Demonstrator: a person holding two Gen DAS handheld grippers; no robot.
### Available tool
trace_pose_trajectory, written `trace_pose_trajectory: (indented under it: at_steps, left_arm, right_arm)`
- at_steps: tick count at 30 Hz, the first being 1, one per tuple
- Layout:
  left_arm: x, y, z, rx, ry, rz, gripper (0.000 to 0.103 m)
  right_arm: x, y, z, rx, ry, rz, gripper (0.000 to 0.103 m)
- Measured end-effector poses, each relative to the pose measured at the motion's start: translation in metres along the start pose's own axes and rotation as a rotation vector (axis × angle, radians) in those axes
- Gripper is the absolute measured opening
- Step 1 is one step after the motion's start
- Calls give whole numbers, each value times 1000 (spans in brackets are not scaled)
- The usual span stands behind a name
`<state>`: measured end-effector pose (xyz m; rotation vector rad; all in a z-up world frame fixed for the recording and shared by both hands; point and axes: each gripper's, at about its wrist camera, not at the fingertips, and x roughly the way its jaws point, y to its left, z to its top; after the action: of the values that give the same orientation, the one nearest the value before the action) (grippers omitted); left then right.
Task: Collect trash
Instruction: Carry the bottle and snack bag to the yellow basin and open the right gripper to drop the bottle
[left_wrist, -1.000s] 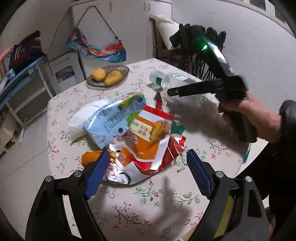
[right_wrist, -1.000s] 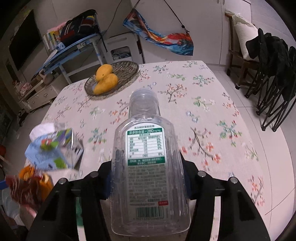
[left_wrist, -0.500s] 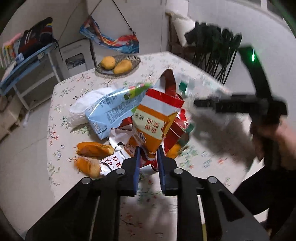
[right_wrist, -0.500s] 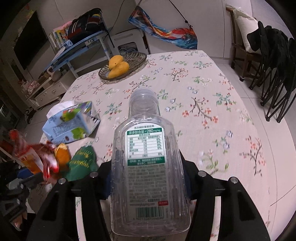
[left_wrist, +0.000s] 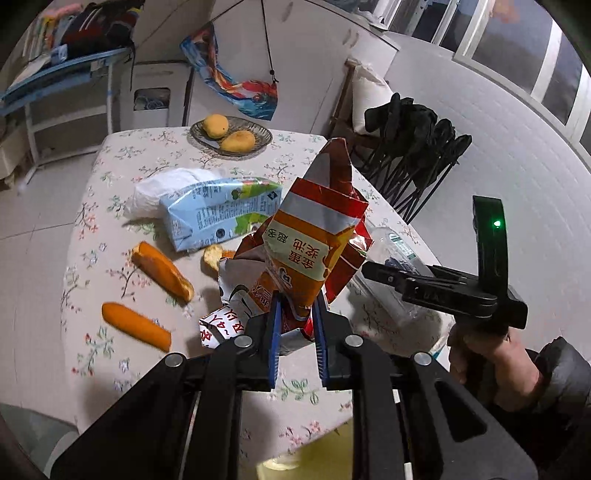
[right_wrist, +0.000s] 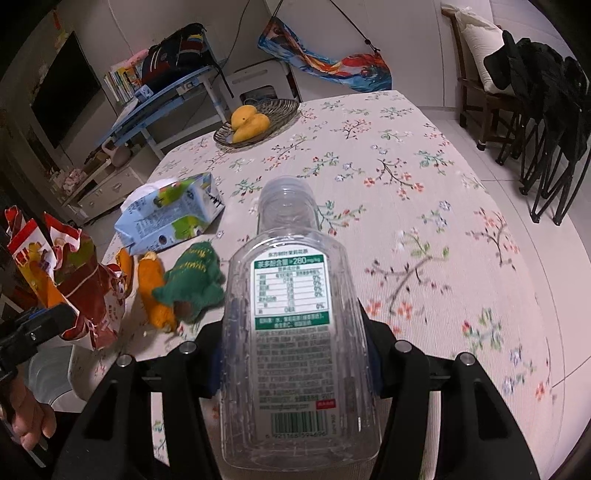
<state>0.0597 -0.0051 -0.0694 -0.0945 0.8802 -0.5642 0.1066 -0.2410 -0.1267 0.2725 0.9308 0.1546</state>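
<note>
My left gripper (left_wrist: 296, 325) is shut on an orange and red snack bag (left_wrist: 310, 236) and holds it upright above the flowered table (left_wrist: 110, 280). The bag also shows at the left of the right wrist view (right_wrist: 62, 280). My right gripper (right_wrist: 291, 354) is shut on an empty clear plastic bottle (right_wrist: 291, 325), also seen at the right of the left wrist view (left_wrist: 391, 254). On the table lie a light blue carton (left_wrist: 218, 214), a white wrapper (left_wrist: 166, 184), orange peel pieces (left_wrist: 162, 269) and a green scrap (right_wrist: 195, 277).
A wire basket with two mangoes (left_wrist: 229, 134) stands at the table's far side. Black folding chairs (left_wrist: 417, 147) stand right of the table. A blue shelf (right_wrist: 162, 96) is beyond it. Something yellow (left_wrist: 325, 458) shows below the table's near edge.
My left gripper shut on the snack bag and lifted it upright off the table, uncovering the peel pieces. My right gripper, holding the bottle, drew back toward the near edge.
</note>
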Motion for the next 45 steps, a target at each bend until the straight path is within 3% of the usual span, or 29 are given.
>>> trace_pose_trajectory:
  at_steps: [22, 45]
  left_arm:
    - [-33, -7, -35, -29, -33, 3, 16]
    - [-57, -30, -59, 16, -79, 49, 17]
  right_arm:
    - [-45, 6, -45, 51, -88, 79, 56]
    - [-71, 23, -99, 36, -57, 148, 56]
